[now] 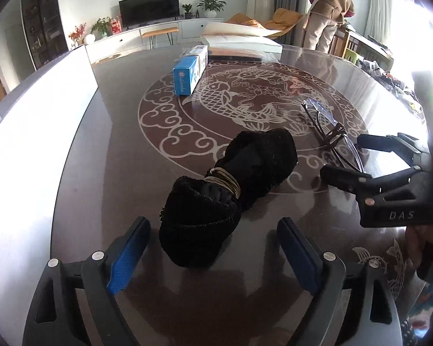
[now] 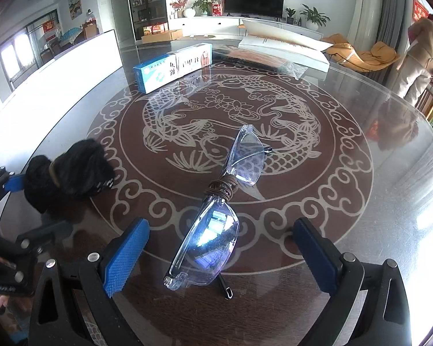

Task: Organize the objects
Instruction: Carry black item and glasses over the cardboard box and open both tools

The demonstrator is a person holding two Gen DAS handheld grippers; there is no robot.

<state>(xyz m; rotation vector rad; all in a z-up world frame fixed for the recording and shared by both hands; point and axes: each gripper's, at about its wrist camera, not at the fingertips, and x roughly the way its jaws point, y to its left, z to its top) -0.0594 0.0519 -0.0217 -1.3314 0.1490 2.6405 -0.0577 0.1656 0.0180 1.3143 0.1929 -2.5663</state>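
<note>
Surface (image 2: 360, 201): glossy, reflective top with a carved fish pattern. Judged the main hazard: anything nudged instead of pinched would likely slide across it.

Black fabric bundle (image 1: 231, 184), bound at its middle with a cord, lay near the left tongs (image 1: 213, 248), its near end between the two blue pads. Left tongs stood spread, pads clear of the cloth on both sides, holding nothing. Risk: soft cloth could compress and slip out of a closing pinch, or one pad could snag the cord and drag the bundle sideways.

Clear glasses (image 2: 213, 216), wrapped at the bridge with a brown cord, lay to the right of the bundle, well apart from it, the near lens between the pads of the right tongs (image 2: 219, 253). Right tongs spread wide, touching nothing. Risk: thin smooth plastic offered little to grip; a pinch on the lens could skate off or flex the frame, and the far arm could sweep along the surface.

Blue box (image 1: 190, 70) stood far left, beside a white flat package (image 2: 285, 49) at the far edge.

Hard to make out: the package's contents under its plastic; the box lettering; the surface's right edge, washed out by window glare. A person (image 1: 329, 8) stood in the far room, cut off by the frame.
</note>
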